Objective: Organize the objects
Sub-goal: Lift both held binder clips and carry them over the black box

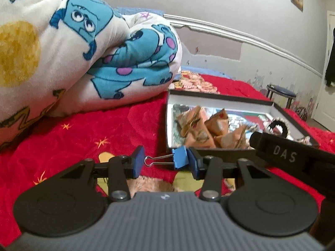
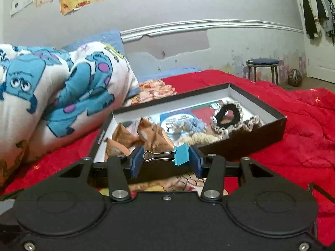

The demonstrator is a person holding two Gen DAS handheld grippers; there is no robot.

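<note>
Two blue binder clips are held above the red bedspread, one in each gripper. In the left wrist view my left gripper (image 1: 166, 161) is shut on a blue binder clip (image 1: 180, 156) lying crosswise, its wire handles against the left pad. In the right wrist view my right gripper (image 2: 166, 161) is shut on a second blue binder clip (image 2: 181, 154) the same way. Just beyond both stands a shallow black box (image 2: 279, 123) with a white inside, also seen from the left (image 1: 219, 97). It holds brown packets (image 2: 150, 135) and scrunchies (image 2: 226, 115).
A rolled cartoon-print blanket (image 1: 83, 58) fills the left of the bed. The red bedspread (image 2: 303, 138) spreads around the box. A black bar lettered DAS (image 1: 284, 156) crosses the left view's right side. A round stool (image 2: 262, 65) and a striped ball (image 2: 294, 77) stand by the wall.
</note>
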